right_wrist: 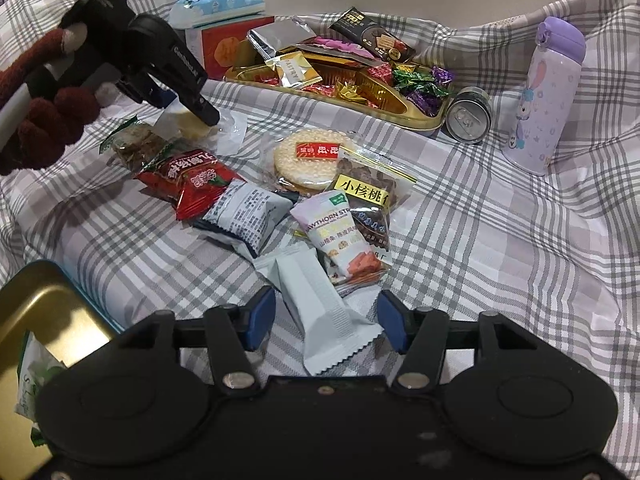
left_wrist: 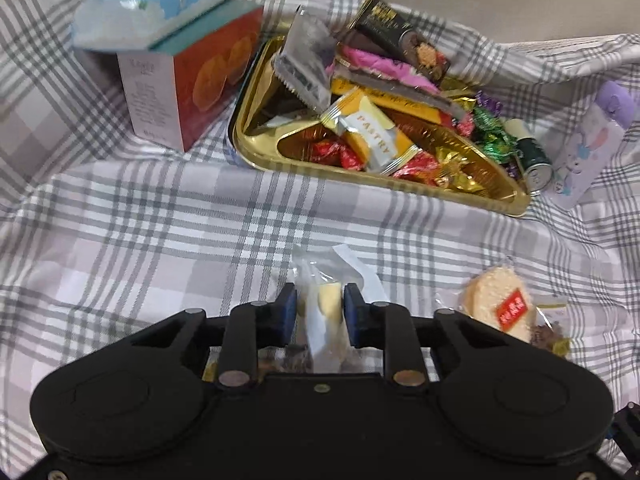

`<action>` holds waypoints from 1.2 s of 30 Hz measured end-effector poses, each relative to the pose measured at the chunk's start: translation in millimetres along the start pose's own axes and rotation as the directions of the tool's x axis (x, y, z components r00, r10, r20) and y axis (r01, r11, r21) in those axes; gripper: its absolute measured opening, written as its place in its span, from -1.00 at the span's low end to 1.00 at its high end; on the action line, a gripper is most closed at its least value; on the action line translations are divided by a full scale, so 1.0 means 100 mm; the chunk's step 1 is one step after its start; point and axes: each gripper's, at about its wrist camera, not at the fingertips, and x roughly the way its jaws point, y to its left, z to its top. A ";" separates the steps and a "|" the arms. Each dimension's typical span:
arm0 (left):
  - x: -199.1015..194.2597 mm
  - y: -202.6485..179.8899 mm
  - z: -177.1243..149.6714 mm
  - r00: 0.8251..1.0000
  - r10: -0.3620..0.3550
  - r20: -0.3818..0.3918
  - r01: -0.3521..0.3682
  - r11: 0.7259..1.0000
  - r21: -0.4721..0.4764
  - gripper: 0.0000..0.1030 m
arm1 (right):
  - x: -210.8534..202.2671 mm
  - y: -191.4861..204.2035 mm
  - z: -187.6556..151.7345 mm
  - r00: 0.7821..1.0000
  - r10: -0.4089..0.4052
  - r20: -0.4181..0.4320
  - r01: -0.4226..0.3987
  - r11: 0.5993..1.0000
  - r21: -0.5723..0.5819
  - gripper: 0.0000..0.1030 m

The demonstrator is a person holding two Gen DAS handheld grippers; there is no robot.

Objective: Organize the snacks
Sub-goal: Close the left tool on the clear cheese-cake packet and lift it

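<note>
My left gripper (left_wrist: pixel 320 300) is shut on a clear-wrapped pale yellow snack (left_wrist: pixel 323 312), its blue pads pressing both sides just above the checked cloth. From the right wrist view that left gripper (right_wrist: pixel 202 118) is at the upper left, held by a hand in a dark red glove (right_wrist: pixel 48 120). My right gripper (right_wrist: pixel 326 310) stands open over a pale grey packet (right_wrist: pixel 316 292), and its pads are clear of the wrapper. Several loose snack packets (right_wrist: pixel 248 212) lie ahead of it, among them a round rice cracker (right_wrist: pixel 308 156). The gold tray (right_wrist: pixel 424 122) further back is heaped with sweets.
An orange box (left_wrist: pixel 216 80) topped by a blue tissue pack (left_wrist: pixel 160 4) stands left of the gold tray (left_wrist: pixel 400 196). A can (right_wrist: pixel 468 114) lies on its side beside a purple bottle (right_wrist: pixel 548 92) at right. A gold tin (right_wrist: pixel 44 320) sits at the lower left.
</note>
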 end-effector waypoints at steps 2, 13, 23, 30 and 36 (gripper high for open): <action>-0.11 -0.01 -0.03 1.000 0.011 0.018 -0.011 1.000 0.005 -0.39 | -0.02 0.02 0.00 1.000 0.000 -0.003 0.000 1.000 -0.010 -0.10; -0.64 0.05 -0.30 0.999 0.005 0.045 -0.005 1.000 -0.011 -0.39 | -0.11 0.06 -0.03 0.999 -0.007 -0.038 0.009 0.999 0.051 -0.22; -0.60 0.05 -0.18 0.999 0.011 0.047 -0.009 0.999 -0.041 -0.39 | -0.08 0.15 0.02 0.999 -0.032 -0.036 0.032 0.999 0.002 -0.16; -0.79 -0.03 -0.34 0.998 0.020 0.057 -0.021 1.000 0.015 -0.39 | -0.01 0.17 0.05 1.000 -0.008 -0.023 0.007 0.998 -0.065 -0.10; -1.00 -0.06 -0.58 0.999 -0.002 0.046 0.001 1.000 0.012 -0.39 | -0.06 0.16 0.06 0.999 0.042 -0.025 -0.042 0.999 -0.024 -0.50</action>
